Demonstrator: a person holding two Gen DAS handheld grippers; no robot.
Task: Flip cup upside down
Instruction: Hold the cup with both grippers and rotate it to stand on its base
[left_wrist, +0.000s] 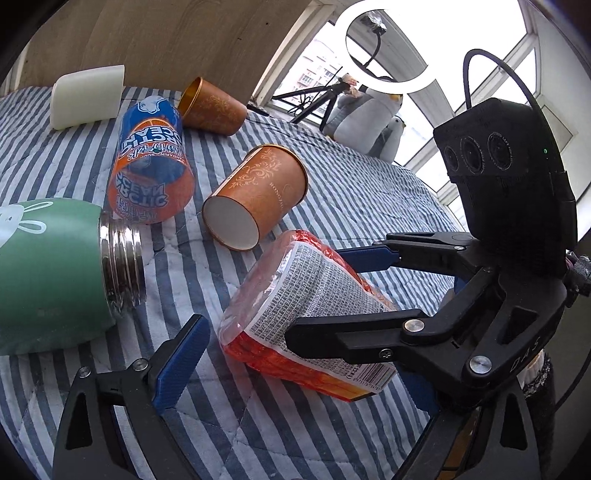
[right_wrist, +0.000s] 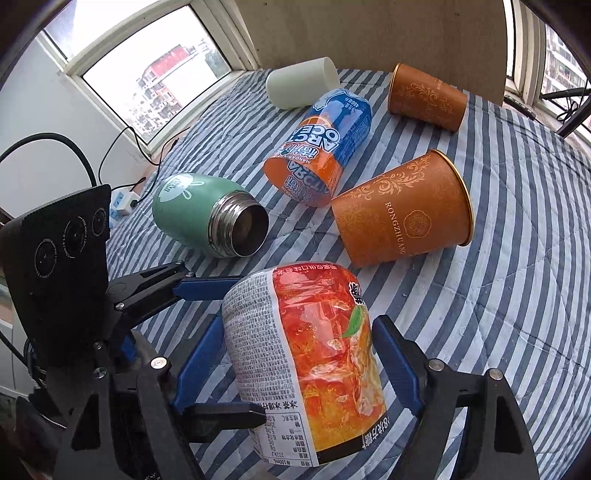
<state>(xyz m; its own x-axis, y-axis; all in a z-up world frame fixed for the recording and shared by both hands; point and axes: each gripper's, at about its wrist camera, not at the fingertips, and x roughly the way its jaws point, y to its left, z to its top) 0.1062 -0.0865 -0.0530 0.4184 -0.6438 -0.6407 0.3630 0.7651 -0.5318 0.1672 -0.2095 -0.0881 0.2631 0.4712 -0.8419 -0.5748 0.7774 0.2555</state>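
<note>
1. The red-orange iced-tea label cup lies on its side at lower centre of the right wrist view.
2. Its white text panel faces up at centre-right of the left wrist view.

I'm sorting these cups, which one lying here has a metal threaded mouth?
The green cup with the rabbit print; its steel threaded mouth sets it apart from the orange paper cups.

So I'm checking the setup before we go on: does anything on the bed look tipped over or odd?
Yes: every container lies on its side on the striped quilt. That covers both orange paper cups, the white cup, the Arctic Ocean cup, the lidless green flask and the red iced-tea cup. Nothing has spilled.
</note>
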